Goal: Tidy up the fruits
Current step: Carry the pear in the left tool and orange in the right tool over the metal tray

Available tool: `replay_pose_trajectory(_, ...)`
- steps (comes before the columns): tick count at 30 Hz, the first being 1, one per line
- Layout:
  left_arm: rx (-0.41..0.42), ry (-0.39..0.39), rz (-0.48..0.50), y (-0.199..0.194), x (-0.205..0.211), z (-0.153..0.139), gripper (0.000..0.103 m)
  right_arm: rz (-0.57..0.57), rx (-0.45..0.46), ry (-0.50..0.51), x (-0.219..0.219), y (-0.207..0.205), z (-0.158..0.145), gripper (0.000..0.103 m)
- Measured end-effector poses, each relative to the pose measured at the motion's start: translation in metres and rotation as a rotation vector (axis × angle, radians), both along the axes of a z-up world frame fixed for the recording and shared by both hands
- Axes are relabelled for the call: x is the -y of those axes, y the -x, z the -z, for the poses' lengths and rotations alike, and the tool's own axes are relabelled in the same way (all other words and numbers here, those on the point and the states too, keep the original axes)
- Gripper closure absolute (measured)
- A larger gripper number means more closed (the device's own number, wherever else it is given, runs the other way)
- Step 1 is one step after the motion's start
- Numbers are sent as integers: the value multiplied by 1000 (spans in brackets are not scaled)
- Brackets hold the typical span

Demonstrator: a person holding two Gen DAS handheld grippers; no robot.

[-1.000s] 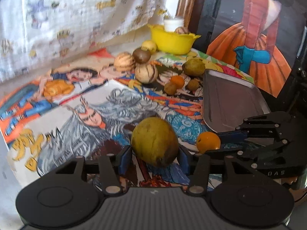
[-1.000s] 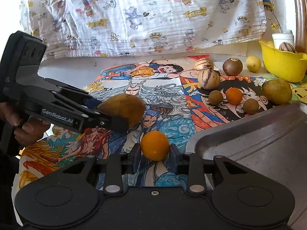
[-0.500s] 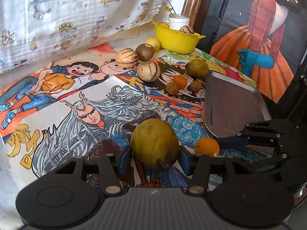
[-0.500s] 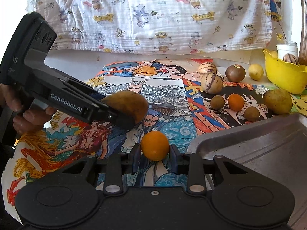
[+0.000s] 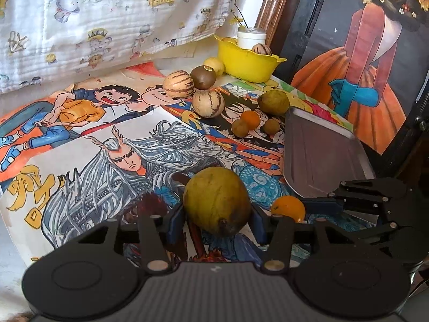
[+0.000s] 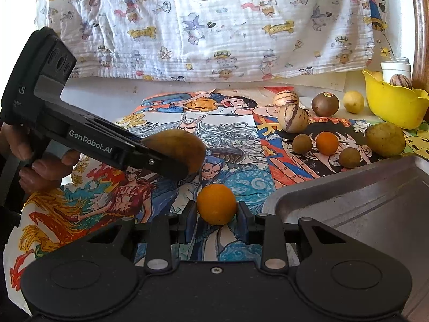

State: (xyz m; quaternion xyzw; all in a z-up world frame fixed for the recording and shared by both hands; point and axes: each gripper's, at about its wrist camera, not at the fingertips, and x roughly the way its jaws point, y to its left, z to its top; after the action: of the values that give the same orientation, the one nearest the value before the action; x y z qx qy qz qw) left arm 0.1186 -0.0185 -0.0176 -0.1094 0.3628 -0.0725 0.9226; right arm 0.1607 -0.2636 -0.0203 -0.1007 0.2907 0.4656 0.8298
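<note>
My left gripper (image 5: 217,214) is shut on a large yellow-green fruit (image 5: 217,201), held above the cartoon-printed cloth. In the right wrist view that same fruit (image 6: 185,147) shows at the tip of the left gripper, which a hand grasps at the left. My right gripper (image 6: 216,214) is shut on a small orange (image 6: 216,207); in the left wrist view the orange (image 5: 288,208) shows just right of the green fruit. A steel tray (image 6: 362,204) lies right of both grippers. Loose fruits sit beyond it: two striped melons (image 5: 206,103), a brown fruit (image 5: 203,77), a small orange (image 5: 250,119).
A yellow bowl (image 5: 249,63) with a striped fruit stands at the far right corner, a white jar (image 5: 251,36) behind it. A printed white cloth hangs along the back. A framed painting (image 5: 362,53) leans at the right. A green fruit (image 6: 385,139) rests near the tray's far edge.
Both grippers keep their fruits and stay almost in place. The views have tilted slightly, so the scene sits a little lower in frame.
</note>
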Motion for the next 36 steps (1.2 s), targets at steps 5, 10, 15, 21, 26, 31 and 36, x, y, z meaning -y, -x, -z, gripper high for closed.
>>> replay_pose_trajectory(5, 13, -1, -3, 3, 0, 0, 48, 20, -7, -36, 3, 0, 1, 69)
replay_pose_trajectory(10, 28, -7, 2, 6, 1, 0, 48, 38, -10, -68, 5, 1, 2, 69)
replay_pose_trajectory(15, 38, 0, -1, 8, 0, -2, 48, 61, -14, -101, 9, 0, 2, 69)
replay_pose_trajectory(21, 53, -1, 11, 7, 3, -16, 48, 110, -10, -178, 25, -1, -12, 69)
replay_pose_trajectory(26, 73, -30, 55, -6, 11, -40, 48, 180, 43, -226, 52, -2, -32, 69)
replay_pose_trajectory(31, 97, -36, 115, -32, 29, -70, 48, 283, 111, -229, 89, -11, -45, 69)
replay_pose_trajectory(36, 116, -37, 179, -65, 60, -90, 48, 403, 185, -183, 119, -31, -50, 69)
